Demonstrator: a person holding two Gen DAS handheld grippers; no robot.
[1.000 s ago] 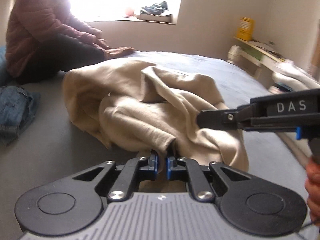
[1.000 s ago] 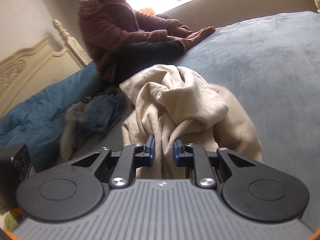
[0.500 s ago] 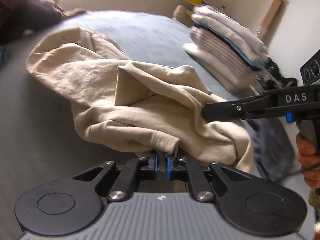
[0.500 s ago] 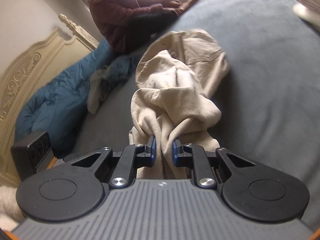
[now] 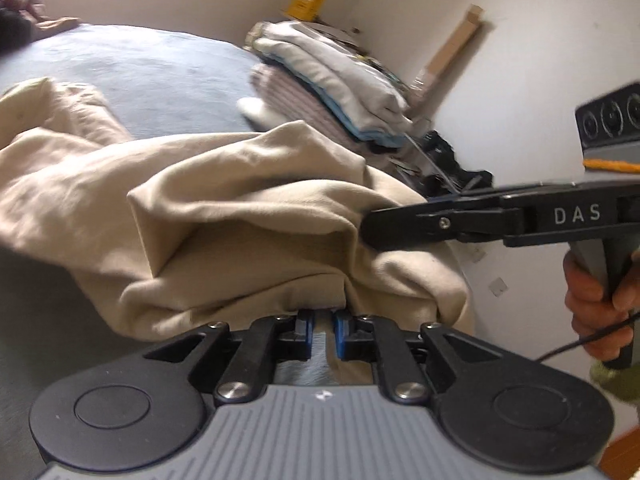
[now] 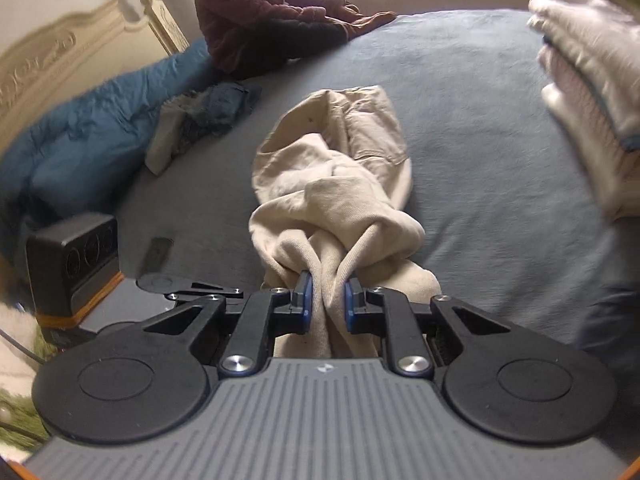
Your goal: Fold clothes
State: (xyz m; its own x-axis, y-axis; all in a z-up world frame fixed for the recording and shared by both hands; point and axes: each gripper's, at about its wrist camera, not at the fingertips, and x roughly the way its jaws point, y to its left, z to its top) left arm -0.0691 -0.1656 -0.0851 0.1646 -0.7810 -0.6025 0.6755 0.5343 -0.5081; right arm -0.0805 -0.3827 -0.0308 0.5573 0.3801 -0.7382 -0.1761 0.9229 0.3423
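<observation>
Beige garment bunched, edge hidden between right tongs

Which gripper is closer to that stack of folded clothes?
Right. The right hand-held gripper grips the beige garment on the side toward the stack; the left grips it farther away.

L tool opening, beige garment hem between (R tool grips too).

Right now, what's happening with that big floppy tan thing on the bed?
A person is folding laundry with a gripper in each hand. The left gripper and the right gripper are both pinching the crumpled beige cotton garment, which trails across the blue-grey bedspread. The left one's jaws are just starting to open. A stack of folded clothes waits nearby. Another person in a maroon jacket sits on the bed.
</observation>
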